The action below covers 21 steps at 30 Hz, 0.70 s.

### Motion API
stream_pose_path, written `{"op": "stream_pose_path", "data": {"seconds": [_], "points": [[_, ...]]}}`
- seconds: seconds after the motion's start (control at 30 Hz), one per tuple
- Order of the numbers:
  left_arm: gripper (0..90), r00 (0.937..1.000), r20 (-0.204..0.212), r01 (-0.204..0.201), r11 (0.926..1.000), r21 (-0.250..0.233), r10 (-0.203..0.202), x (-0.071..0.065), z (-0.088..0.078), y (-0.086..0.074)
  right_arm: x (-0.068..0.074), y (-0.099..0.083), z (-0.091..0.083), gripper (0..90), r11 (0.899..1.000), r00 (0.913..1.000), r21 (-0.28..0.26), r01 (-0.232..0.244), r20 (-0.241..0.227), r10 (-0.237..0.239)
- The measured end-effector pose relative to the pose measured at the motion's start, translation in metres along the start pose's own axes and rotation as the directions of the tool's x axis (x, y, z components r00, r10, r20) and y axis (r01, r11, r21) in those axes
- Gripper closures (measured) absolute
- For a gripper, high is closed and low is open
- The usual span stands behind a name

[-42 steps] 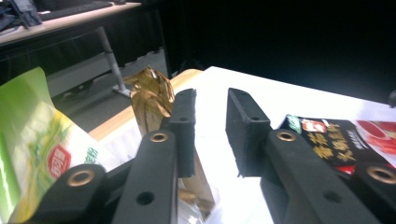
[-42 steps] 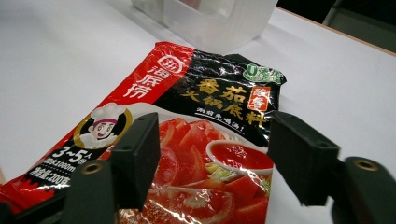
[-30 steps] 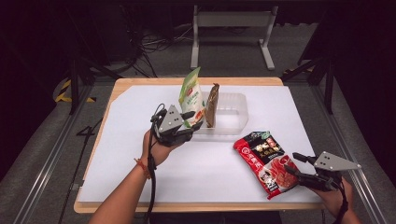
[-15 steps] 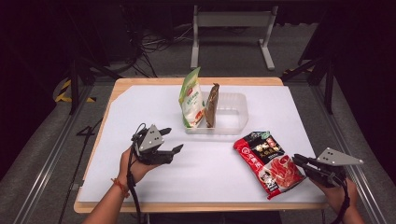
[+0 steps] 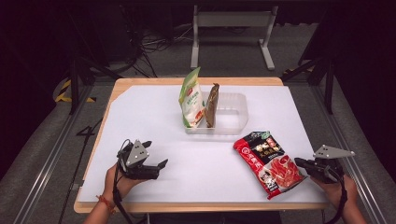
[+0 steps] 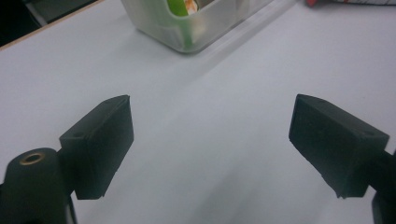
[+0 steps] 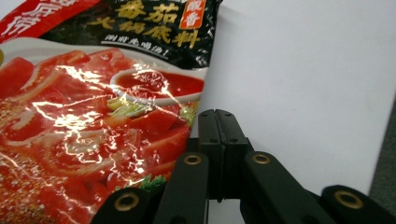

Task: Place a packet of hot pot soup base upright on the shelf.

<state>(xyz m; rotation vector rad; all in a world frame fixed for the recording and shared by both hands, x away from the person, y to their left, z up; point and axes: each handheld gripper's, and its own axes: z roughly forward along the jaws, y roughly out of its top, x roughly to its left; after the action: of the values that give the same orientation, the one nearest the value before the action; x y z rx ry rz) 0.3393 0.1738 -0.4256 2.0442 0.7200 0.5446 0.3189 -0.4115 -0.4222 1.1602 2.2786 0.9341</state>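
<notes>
— Where's the red pouch [image 5: 270, 162]?

— Lower right of the high view, flat on the white table [image 5: 154, 112], tilted. The right gripper [image 5: 302, 163] sits at its right edge.

— Gripping it?

— Its jaws have just been closing and now meet with no gap. In the right gripper view the closed tips [image 7: 219, 122] lie against the pouch's [image 7: 88, 116] edge, but I can't tell whether any foil is pinched between them.

— And the other hand?

— The left gripper [image 5: 156, 154] is at the lower left, low over bare table, well apart from everything. Its jaws have just been opening; they stand wide with nothing between them.

— The tray?

— Clear tray [image 5: 233, 114] at upper centre, with a green bag [image 5: 191, 99] and a brown packet [image 5: 212, 105] standing upright in its left end.
</notes>
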Motion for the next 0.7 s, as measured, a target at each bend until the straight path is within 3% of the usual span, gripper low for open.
{"op": "stream_pose_path", "data": {"seconds": [0.17,0.3,0.5,0.6,0.7], "points": [[15.3,0.9987,0.009,0.051,0.9987,0.003,-0.051,0.000,-0.010,-0.016,0.002,-0.001,0.001,90.0,0.999,0.9997,0.035,0.008,-0.023,-0.008],[17.0,0.9981,0.023,0.058,0.9983,0.010,-0.058,0.000,-0.016,-0.024,0.001,-0.004,-0.003,90.0,0.999,0.9985,0.038,0.003,-0.054,-0.001],[17.1,0.9952,0.029,0.094,0.9954,-0.021,-0.093,0.003,-0.019,-0.026,0.007,-0.004,-0.006,90.0,0.998,0.9941,0.044,0.042,-0.102,-0.038],[16.9,0.9951,0.028,0.095,0.9954,-0.013,-0.095,0.003,-0.017,-0.027,0.014,-0.002,-0.007,90.0,0.998,0.9886,0.032,0.053,-0.143,-0.048],[16.8,0.9959,0.023,0.087,0.9962,-0.006,-0.087,0.002,-0.014,-0.027,0.021,0.001,-0.007,90.0,0.997,0.9860,0.029,0.077,-0.150,-0.072]]}}
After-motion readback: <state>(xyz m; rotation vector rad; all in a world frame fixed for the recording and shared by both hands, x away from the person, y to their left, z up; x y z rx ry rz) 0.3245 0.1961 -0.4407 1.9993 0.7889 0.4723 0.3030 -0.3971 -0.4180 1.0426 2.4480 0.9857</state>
